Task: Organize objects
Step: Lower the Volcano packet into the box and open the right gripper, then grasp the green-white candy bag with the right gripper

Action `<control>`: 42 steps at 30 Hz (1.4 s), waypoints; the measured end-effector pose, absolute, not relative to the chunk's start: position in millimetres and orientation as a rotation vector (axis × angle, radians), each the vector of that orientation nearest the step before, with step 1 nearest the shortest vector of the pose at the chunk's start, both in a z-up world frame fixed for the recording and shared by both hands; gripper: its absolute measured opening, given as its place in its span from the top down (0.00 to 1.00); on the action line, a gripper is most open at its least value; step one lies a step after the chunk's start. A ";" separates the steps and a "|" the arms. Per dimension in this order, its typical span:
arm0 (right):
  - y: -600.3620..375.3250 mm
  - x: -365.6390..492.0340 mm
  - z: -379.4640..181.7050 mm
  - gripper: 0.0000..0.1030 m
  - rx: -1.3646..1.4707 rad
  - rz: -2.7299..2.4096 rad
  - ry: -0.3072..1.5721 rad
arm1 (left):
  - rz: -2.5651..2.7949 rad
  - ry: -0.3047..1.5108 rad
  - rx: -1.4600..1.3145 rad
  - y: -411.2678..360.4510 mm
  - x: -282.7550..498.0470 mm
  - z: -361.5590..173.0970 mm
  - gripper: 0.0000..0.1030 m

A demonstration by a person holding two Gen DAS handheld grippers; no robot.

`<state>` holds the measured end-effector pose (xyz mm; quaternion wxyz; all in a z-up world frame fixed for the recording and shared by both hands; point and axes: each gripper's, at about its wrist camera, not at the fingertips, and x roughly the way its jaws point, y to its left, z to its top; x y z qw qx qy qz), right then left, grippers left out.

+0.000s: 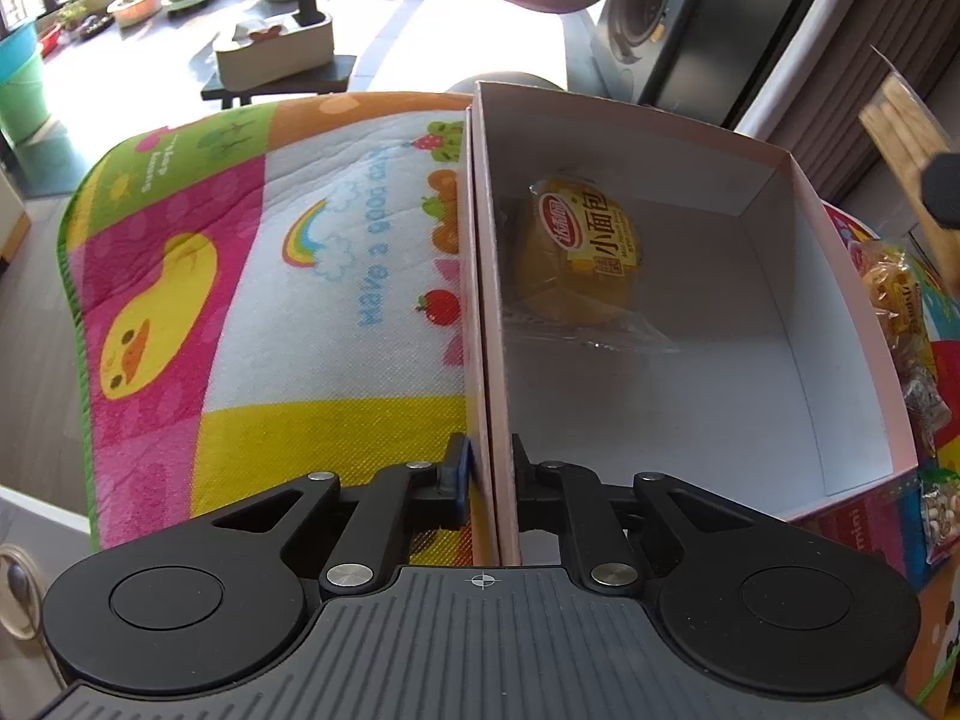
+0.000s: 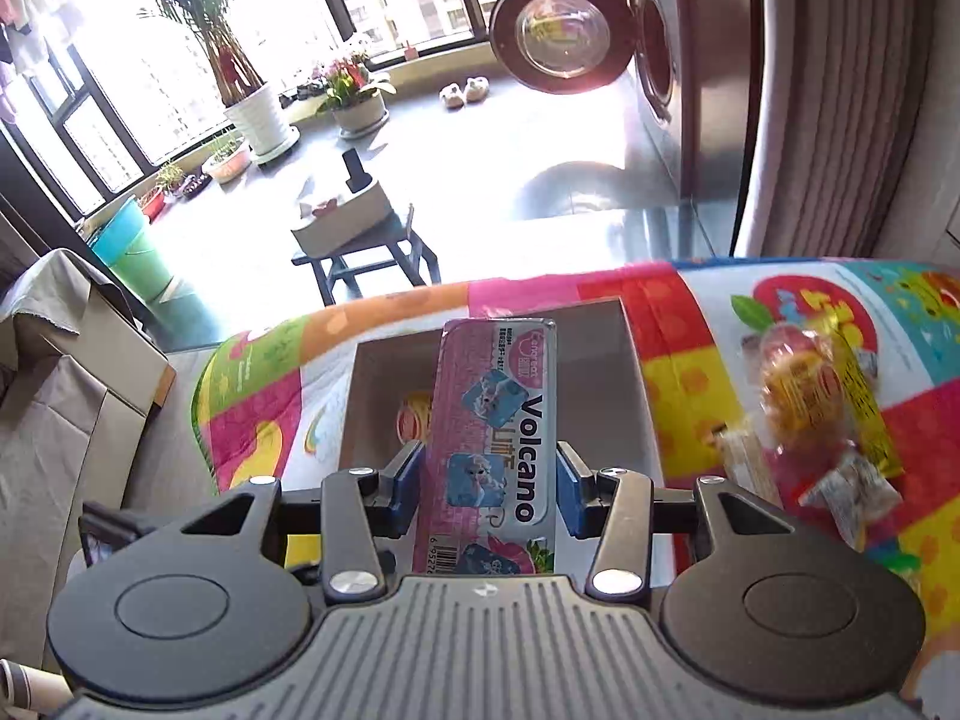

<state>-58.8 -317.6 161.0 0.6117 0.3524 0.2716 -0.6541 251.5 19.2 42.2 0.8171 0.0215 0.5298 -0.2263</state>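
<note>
A white open box [image 1: 708, 138] stands on the colourful play mat [image 1: 336, 276]. Inside it lies a yellow wrapped small bread [image 1: 579, 249]. My left gripper [image 1: 489, 471] is shut on the box's left wall, one finger outside and one inside. In the right wrist view my right gripper [image 2: 486, 480] is shut on a pink "Volcano" box [image 2: 495, 450], held above the white box [image 2: 600, 372]. The bread [image 2: 414, 417] shows partly behind it.
Loose snack packets [image 2: 822, 414] lie on the mat right of the box; they also show at the right edge as snack packets [image 1: 900, 312]. Beyond the mat's far edge are a small stool with a tray [image 2: 354, 228], plant pots [image 2: 264, 120] and a washing machine with its door open [image 2: 564, 30].
</note>
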 end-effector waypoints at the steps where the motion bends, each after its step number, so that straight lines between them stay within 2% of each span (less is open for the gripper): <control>1: -324.0 -55.5 155.8 0.56 0.805 -1.518 0.653 | -0.483 1.131 0.044 19.3 251.9 42.2 0.87; 17: -228.2 -122.9 92.3 0.50 0.803 -1.611 0.999 | -0.437 1.143 0.028 16.1 254.5 41.0 0.88; 22: -230.3 -152.3 79.4 0.50 0.825 -1.645 1.009 | -0.412 1.145 0.042 12.3 254.3 40.7 0.89; 29: -221.9 -177.2 80.5 0.44 0.814 -1.678 1.009 | -0.379 1.135 0.060 6.0 256.0 41.4 0.89; 32: -211.4 -198.2 83.3 0.37 0.811 -1.737 1.018 | -0.366 1.130 0.054 4.9 257.3 41.2 0.89; 37: -200.1 -233.2 82.6 0.34 0.869 -1.798 1.031 | -0.348 1.130 0.054 2.9 256.8 41.6 0.89; 42: -197.1 -244.2 83.7 0.22 0.870 -1.793 1.003 | -0.339 1.127 0.044 3.4 255.7 41.3 0.89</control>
